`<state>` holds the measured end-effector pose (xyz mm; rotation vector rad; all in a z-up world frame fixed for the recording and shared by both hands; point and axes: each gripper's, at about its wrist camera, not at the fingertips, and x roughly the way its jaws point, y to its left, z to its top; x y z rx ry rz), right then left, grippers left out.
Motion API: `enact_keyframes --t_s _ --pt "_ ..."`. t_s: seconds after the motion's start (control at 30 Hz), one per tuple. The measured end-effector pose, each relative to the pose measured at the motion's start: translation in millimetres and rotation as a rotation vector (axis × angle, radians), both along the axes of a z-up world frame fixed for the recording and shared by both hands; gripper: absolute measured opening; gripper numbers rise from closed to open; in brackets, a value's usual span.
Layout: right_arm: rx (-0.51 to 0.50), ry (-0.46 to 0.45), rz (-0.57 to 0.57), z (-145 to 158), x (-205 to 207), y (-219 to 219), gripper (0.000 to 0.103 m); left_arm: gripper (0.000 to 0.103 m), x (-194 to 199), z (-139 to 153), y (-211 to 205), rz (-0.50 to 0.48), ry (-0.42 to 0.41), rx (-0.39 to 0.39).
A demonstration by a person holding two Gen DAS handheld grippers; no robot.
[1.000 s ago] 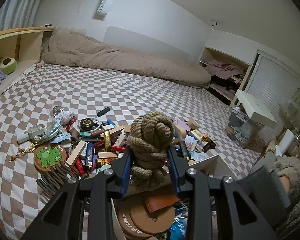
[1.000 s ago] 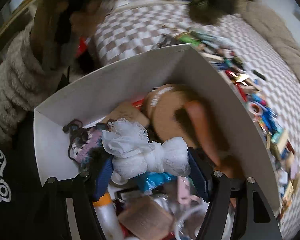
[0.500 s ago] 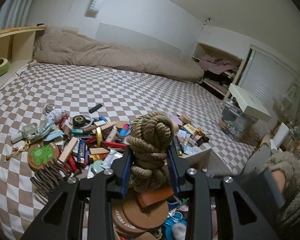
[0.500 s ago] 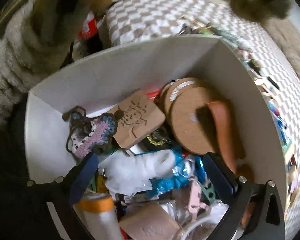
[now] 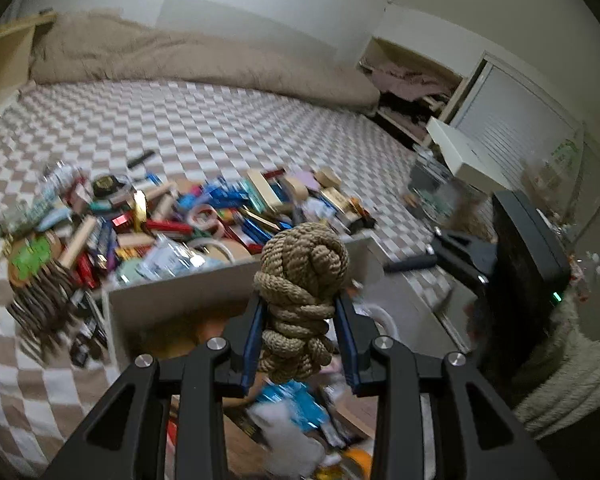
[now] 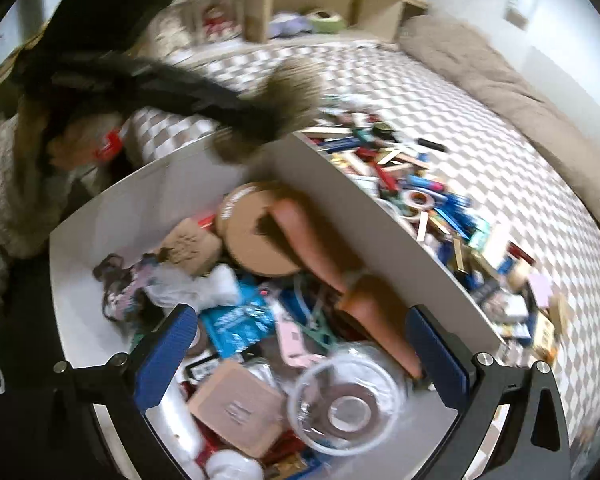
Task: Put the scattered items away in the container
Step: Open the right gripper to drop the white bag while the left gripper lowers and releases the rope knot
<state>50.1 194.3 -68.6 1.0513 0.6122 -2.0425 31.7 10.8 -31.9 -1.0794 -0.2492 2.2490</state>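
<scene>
One coarse knotted rope (image 5: 301, 304) fills left gripper (image 5: 300, 344).

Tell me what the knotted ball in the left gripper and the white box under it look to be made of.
Knotted ball: looks like thick twisted natural-fibre rope, jute or hemp perhaps; tan, matte, with visible spiral strands.
White box: seems thin rigid board, cardboard or plastic sheet, hard to tell which; flat matte off-white walls with sharp straight edges.
The left gripper is clamped on the ball.

A checkered bedspread (image 5: 204, 128) covers the bed, with a rumpled beige duvet (image 5: 188, 60) along the white wall (image 5: 260, 4). A wooden shelf (image 6: 300, 4) holds small objects, and a white box (image 5: 460, 152) sits beyond the foot.
</scene>
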Motion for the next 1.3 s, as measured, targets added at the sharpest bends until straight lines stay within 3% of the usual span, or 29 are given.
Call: enact_keyframes --t_s 0.27,0.47,0.6,0.77,0.97,1.0,1.1,1.3 --pt "0.007 0.081 -0.123 -13.1 -12.1 29.5 0.103 0.034 25.1 -10.9 41.0 -0.116 -0.148 -0.080" --pt "-0.006 0.101 -0.187 -24.2 -12.4 43.8 0.103 0.034 30.5 -27.9 61.2 -0.156 -0.312 -0.036" --pt "-0.026 0.102 -0.193 -27.3 -9.3 46.6 0.103 0.034 27.8 -46.9 64.8 -0.118 -0.457 0.019" --pt "-0.034 0.103 -0.172 -28.5 -3.2 46.5 0.103 0.034 27.0 -68.7 61.7 -0.018 -0.544 -0.059" --pt "-0.034 0.102 -0.152 -29.3 0.9 47.2 0.103 0.034 25.1 -82.7 59.6 0.046 -0.560 -0.136" --pt "-0.036 0.100 -0.151 -29.2 1.0 47.1 0.103 0.036 25.0 -85.1 60.2 0.047 -0.568 -0.140" --pt "-0.039 0.102 -0.149 -28.9 2.4 47.9 0.103 0.070 25.3 -90.3 60.5 0.056 -0.577 -0.137" --pt "-0.051 0.105 -0.151 -26.4 4.1 51.9 0.103 0.070 26.5 -78.7 58.5 0.070 -0.504 -0.143"
